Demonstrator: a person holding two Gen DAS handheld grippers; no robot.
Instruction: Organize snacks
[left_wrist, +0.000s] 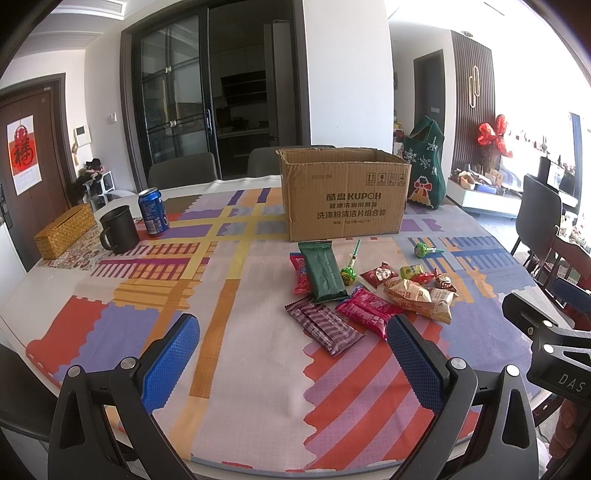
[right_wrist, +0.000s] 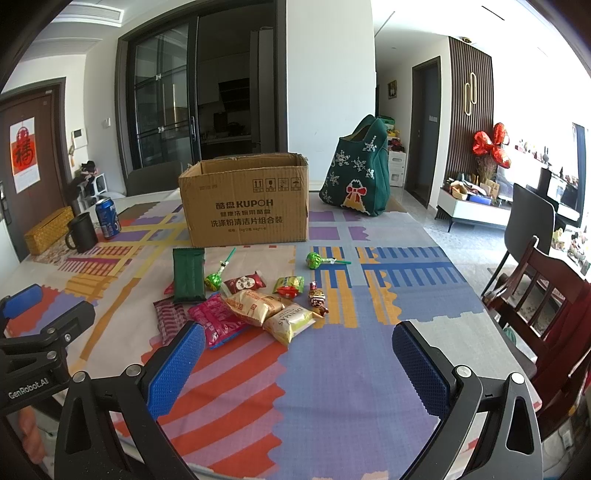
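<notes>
Nothing is sorted yet, as far as you can judge: every snack lies loose on the patterned tablecloth, none visibly in a container.

The cardboard box stands open-topped at the far middle of the table, upright. Its inside is hidden from both wrist views, so you cannot tell if anything is in it. The green felt bag with snowflakes sits just right of the box; its contents are hidden too. The woven yellow box, black mug and blue soda can stand far left, well apart from the snacks.

Snack pile, just in front of the box:
- green flat packet, largest, lying over a red packet
- purple striped bar, nearest the left gripper
- pink packet, touching the purple bar
- beige bun pack atop a pale Denmas pack
- dark red packet, small yellow-green pack, foil candy
- green lollipop beside the green packet; a second lollipop lies alone to the right

Left gripper: jaws spread wide, holding nothing, above the near cloth. Right gripper: same, spread and empty. All of the picking is left for you.
</notes>
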